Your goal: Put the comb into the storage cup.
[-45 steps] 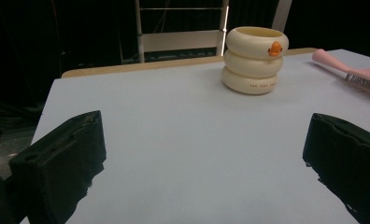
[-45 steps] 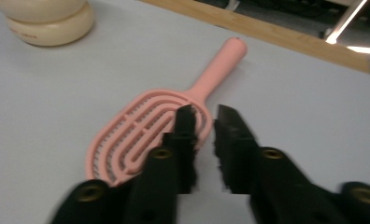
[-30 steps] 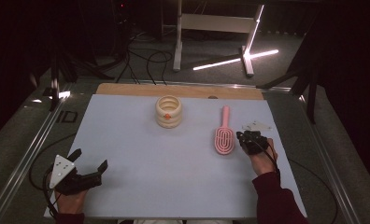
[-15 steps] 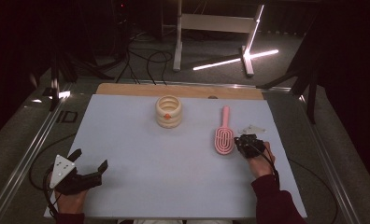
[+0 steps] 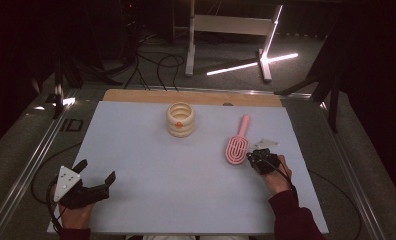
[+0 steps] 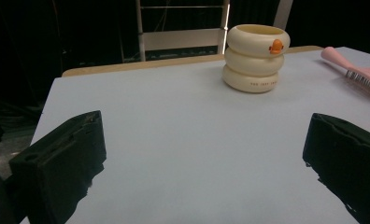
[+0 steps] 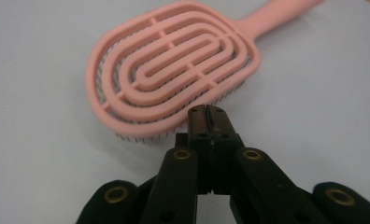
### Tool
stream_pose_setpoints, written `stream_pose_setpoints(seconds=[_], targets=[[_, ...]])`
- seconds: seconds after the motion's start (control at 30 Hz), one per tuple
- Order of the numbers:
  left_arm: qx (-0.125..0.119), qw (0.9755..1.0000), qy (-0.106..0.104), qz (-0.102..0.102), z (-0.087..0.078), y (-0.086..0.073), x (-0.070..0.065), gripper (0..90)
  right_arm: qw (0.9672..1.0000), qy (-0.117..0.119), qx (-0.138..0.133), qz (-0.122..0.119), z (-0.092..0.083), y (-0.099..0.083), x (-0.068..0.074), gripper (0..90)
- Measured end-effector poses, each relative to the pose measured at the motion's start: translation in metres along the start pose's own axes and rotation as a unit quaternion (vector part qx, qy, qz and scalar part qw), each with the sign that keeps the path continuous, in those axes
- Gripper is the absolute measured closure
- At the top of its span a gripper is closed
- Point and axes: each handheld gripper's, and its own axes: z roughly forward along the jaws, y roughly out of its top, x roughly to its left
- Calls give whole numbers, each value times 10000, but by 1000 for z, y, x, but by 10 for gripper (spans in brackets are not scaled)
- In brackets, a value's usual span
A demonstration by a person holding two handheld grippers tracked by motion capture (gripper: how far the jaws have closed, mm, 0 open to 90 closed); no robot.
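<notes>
A pink vented hairbrush (image 5: pixel 237 143) lies bristles down on the pale tabletop at the right, its handle pointing away from me. My right gripper (image 5: pixel 252 158) is shut with nothing between its jaws, and its tips sit right at the near right edge of the hairbrush (image 7: pixel 171 74) head. In the right gripper view the right gripper (image 7: pixel 207 111) shows its two jaws pressed together against the bristle rim. My left gripper (image 5: pixel 96 170) rests open near the table's front left corner. A cream ringed cup (image 5: pixel 180 119) with an orange mark stands at mid-back, and the cup (image 6: pixel 254 57) appears ahead of the left gripper (image 6: pixel 206 158).
The pale table mat (image 5: pixel 186 190) ends in a wooden strip (image 5: pixel 136 95) at the back. Metal rails (image 5: pixel 31 160) run along the left side. Beyond the table, a stand (image 5: pixel 226 30) and a bright light bar (image 5: pixel 256 62) sit on the dark floor.
My right gripper has slid a little toward me and to the left along the hairbrush head's edge. The left gripper has stayed put.
</notes>
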Motion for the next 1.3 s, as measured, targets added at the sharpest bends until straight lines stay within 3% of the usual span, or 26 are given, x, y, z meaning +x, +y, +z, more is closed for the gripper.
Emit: stream_pose_setpoints(seconds=[0.33, 0.67, 1.3], targets=[[14, 10000, 16, 8, 0, 0, 0, 0, 9992, 195, 39, -361, 5, 8, 21, 900], [7, 10000, 35, -7, 0, 0, 1, 0, 9978, 380, 21, -542, 15, 24, 40, 900], [-5, 10000, 25, -13, 0, 0, 2, 0, 9970, 485, -7, -607, 40, 62, 53, 900]])
